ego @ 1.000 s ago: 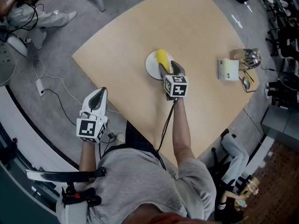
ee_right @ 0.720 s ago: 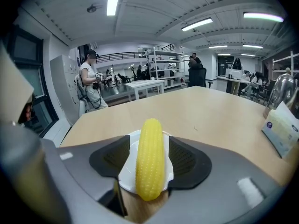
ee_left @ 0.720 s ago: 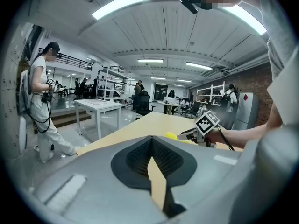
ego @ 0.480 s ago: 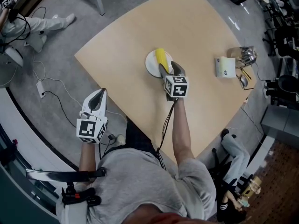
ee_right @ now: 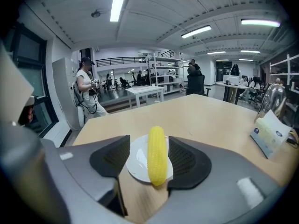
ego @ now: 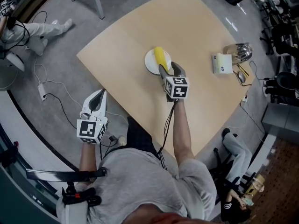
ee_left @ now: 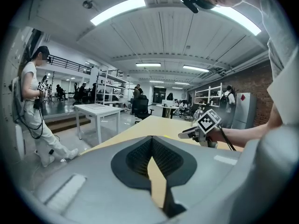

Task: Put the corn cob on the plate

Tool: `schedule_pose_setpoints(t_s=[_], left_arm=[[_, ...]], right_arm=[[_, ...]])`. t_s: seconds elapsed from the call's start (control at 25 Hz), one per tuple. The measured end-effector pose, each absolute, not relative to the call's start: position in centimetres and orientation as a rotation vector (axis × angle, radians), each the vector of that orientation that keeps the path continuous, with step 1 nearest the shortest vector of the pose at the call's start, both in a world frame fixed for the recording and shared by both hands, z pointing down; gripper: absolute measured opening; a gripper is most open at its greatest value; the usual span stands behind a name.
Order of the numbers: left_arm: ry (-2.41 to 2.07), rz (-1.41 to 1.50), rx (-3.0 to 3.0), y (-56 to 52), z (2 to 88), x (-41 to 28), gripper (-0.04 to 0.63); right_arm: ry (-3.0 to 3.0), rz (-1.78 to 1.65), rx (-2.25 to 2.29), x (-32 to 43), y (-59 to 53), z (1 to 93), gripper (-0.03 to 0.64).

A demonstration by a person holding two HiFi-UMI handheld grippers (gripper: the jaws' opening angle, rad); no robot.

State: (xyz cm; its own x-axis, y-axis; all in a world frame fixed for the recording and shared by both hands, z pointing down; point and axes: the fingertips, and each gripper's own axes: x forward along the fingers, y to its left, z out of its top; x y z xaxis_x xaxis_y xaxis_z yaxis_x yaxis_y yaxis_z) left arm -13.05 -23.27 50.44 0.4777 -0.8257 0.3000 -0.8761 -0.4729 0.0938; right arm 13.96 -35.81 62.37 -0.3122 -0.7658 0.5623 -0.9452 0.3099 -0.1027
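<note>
From your head camera, the yellow corn cob [ego: 161, 58] lies on the round white plate [ego: 150, 65]. The plate sits in the middle of the smooth, light wooden table [ego: 196, 29]. Your right gripper [ego: 167, 70] reaches to the plate's near side. Your left gripper [ego: 99, 97] hangs off the table, over the grey floor [ego: 60, 45] (thin cables [ego: 56, 94] lie there).

In your left gripper view, the left gripper [ee_left: 152, 146] has two dark, ribbed pads [ee_left: 135, 155]. They are pressed together at the tips, with nothing between them.

In your right gripper view, the right gripper [ee_right: 149, 146] has its ribbed pads [ee_right: 114, 157] spread wide. The corn cob [ee_right: 157, 155] is bumpy, long and rounded. It lies between the pads on the shiny plate [ee_right: 135, 164], and its near end pokes over the rim. There is a gap on its left side, and the right pad is just beside it.
</note>
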Motion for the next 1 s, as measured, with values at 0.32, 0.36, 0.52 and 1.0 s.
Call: schedule_pose_setpoints(t_s=[0.32,0.36,0.52,1.0], left_arm=[[-1.467,0.295,2.507,-21.1,49.3,-13.2,0.020],[-1.467,0.291,2.507,-20.8,49.1,-13.2,0.020],[-1.470,0.271,2.517,-19.8,48.6,-13.2,0.020],[-1.473,0.213,2.542,-16.3,46.3,-13.4,0.020]], right_arm=[[-2.186,0.557,1.583,14.6,-33.2,59.6,0.250],[-2.189,0.553,1.590,14.7,-32.8,59.2,0.250],[-2.196,0.535,1.617,15.1,-31.2,58.0,0.247],[-2.216,0.500,1.705,15.5,-25.1,53.9,0.235]])
